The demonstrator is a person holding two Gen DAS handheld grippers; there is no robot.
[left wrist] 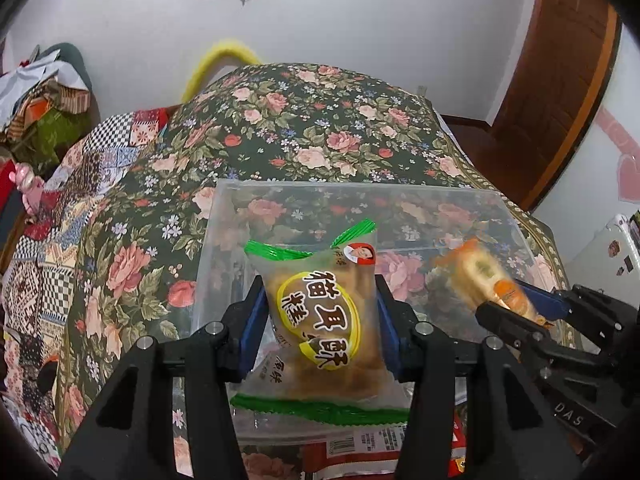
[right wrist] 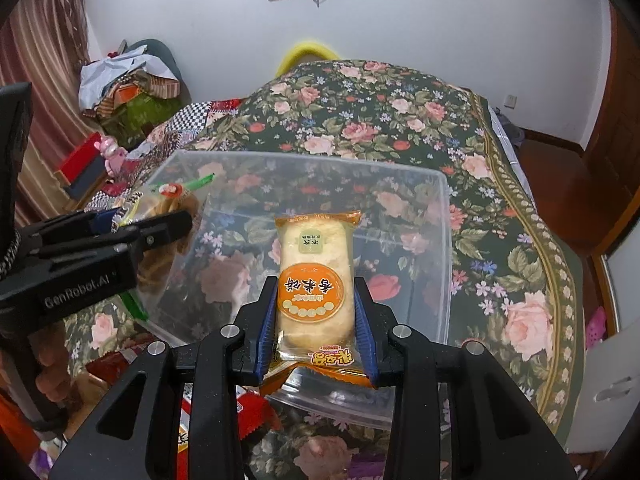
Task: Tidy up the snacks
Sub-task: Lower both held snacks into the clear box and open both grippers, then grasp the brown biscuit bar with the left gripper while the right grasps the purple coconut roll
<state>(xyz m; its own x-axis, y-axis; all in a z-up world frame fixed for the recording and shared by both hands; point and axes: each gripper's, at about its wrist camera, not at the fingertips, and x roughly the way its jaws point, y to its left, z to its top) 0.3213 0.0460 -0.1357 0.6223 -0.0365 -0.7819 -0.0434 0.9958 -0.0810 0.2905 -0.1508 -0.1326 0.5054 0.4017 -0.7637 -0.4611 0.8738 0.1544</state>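
Note:
A clear plastic bin (left wrist: 224,216) (right wrist: 444,240) stands on a floral bedspread. My left gripper (left wrist: 320,300) is shut on a green-edged snack packet (left wrist: 320,312) and holds it over the bin's near side. It also shows in the right wrist view (right wrist: 168,216) at the left. My right gripper (right wrist: 316,292) is shut on an orange-edged rice cake packet (right wrist: 314,276) and holds it above the bin's near edge. That packet appears blurred in the left wrist view (left wrist: 484,276).
The floral bedspread (left wrist: 320,120) (right wrist: 400,120) covers the bed. More red and white snack packets (left wrist: 360,452) (right wrist: 192,420) lie in front of the bin. Piled clothes (right wrist: 128,88) sit at the far left. A wooden door (left wrist: 560,80) is at the right.

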